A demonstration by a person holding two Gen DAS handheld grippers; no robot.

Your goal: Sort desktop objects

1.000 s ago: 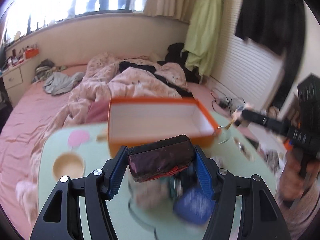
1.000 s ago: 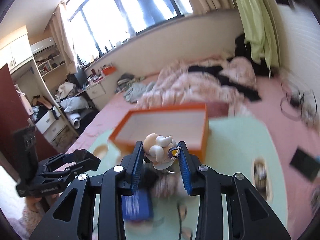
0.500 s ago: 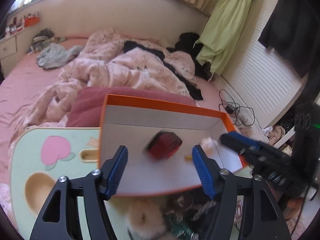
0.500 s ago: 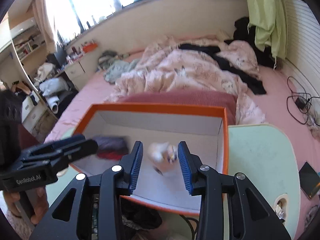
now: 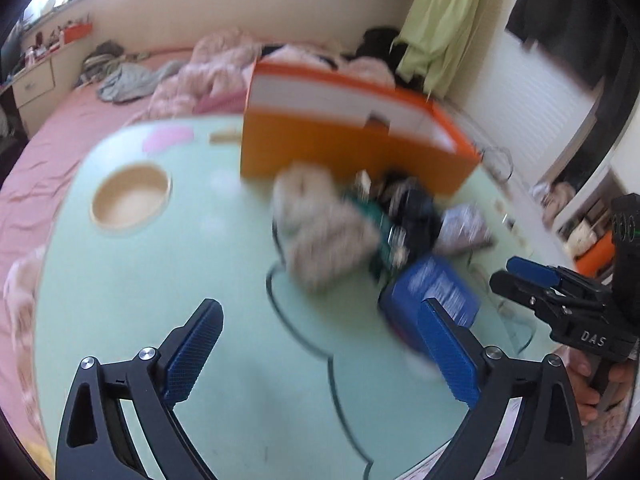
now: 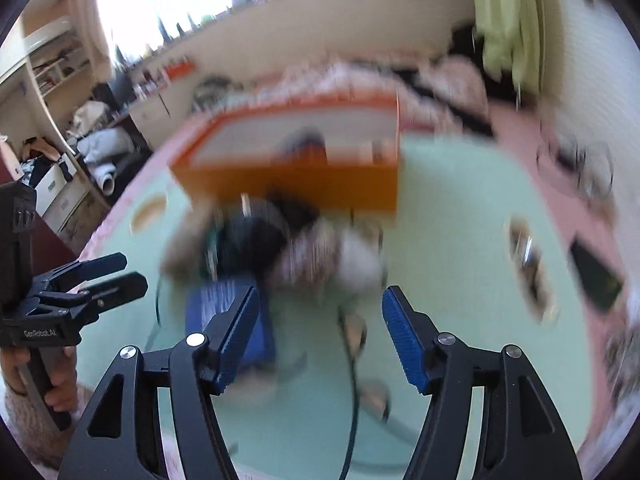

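Note:
An orange box (image 5: 344, 148) with a white inside stands at the far side of the pale green table (image 5: 160, 280); it also shows in the right wrist view (image 6: 296, 184). In front of it lies a blurred pile: a beige plush (image 5: 320, 224), dark items (image 5: 412, 212) and a blue box (image 5: 436, 292), also in the right wrist view (image 6: 228, 312). My left gripper (image 5: 320, 348) is open and empty, low over the table, short of the pile. My right gripper (image 6: 320, 336) is open and empty near the pile; it also shows at the right of the left wrist view (image 5: 532, 280).
A round wooden recess (image 5: 130, 196) sits in the table's left part. A pink bed with blankets (image 5: 208, 68) lies behind the table. A black cord (image 6: 352, 392) runs across the table near my right gripper. A dark phone (image 6: 596, 276) lies at the right.
Both grippers dropped their objects into the orange box, opened, and pulled back and down toward the pile on the table. Both views are blurred by motion.

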